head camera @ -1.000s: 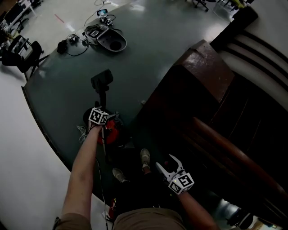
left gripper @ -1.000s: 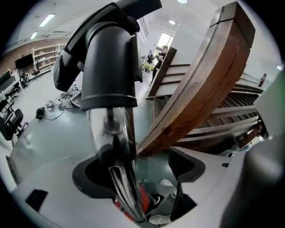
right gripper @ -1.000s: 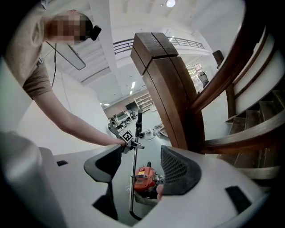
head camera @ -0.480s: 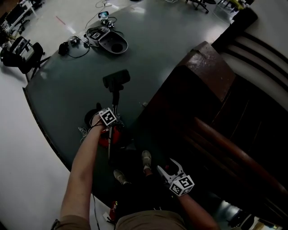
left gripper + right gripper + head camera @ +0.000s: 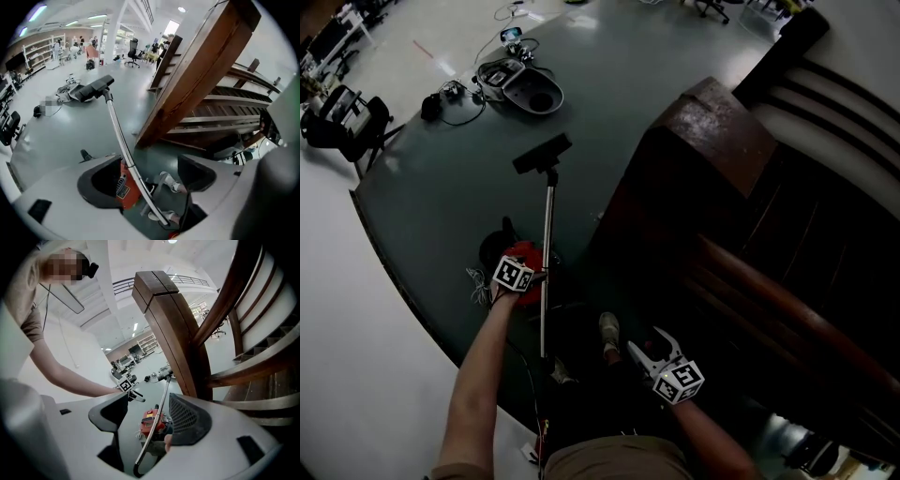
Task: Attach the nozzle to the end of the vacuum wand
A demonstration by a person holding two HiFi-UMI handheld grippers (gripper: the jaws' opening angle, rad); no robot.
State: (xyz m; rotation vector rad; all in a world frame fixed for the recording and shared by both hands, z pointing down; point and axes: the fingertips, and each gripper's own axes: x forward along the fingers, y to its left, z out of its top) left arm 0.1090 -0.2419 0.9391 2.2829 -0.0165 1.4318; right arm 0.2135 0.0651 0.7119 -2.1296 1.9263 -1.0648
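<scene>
**Vacuum wand** point(image 5: 547, 225). Slim pale tube at centre-left of the head view. Its long axis runs almost straight up the frame, from the lower centre by the person's shoes point(image 5: 605, 329) to the upper centre. In the left gripper view point(image 5: 117, 136) it rises from the bottom centre toward the upper left.

**Nozzle** point(image 5: 542, 153). Dark flat bar sitting at the wand's far, upper end over the grey-green floor point(image 5: 441, 187). Its long axis lies across the wand, slanting up to the right. It also shows at upper left of the left gripper view point(image 5: 93, 88).

**Left gripper** point(image 5: 534, 275). At centre-left, just beside the wand. Its jaws stand wide apart point(image 5: 145, 173) and the wand passes through the gap, nearer the left-hand jaw. I cannot tell whether they touch.

**Right gripper** point(image 5: 645, 339). At lower centre-right, well apart from the wand. Its jaws are spread and hold nothing point(image 5: 143, 413); the wand appears only beyond them.

**Red vacuum body** point(image 5: 525, 255). On the floor under the left gripper. It carries a dark plate with a yellow patch point(image 5: 123, 190), whose print is too small to read.

**Markings.** The cube on each gripper bears black-and-white square patterns. No legible writing shows anywhere.

**Surroundings.** A dark wooden stair post point(image 5: 712, 112) stands at upper right. A grey device with cables point(image 5: 530, 86) and an office chair point(image 5: 342, 117) are at upper left.
</scene>
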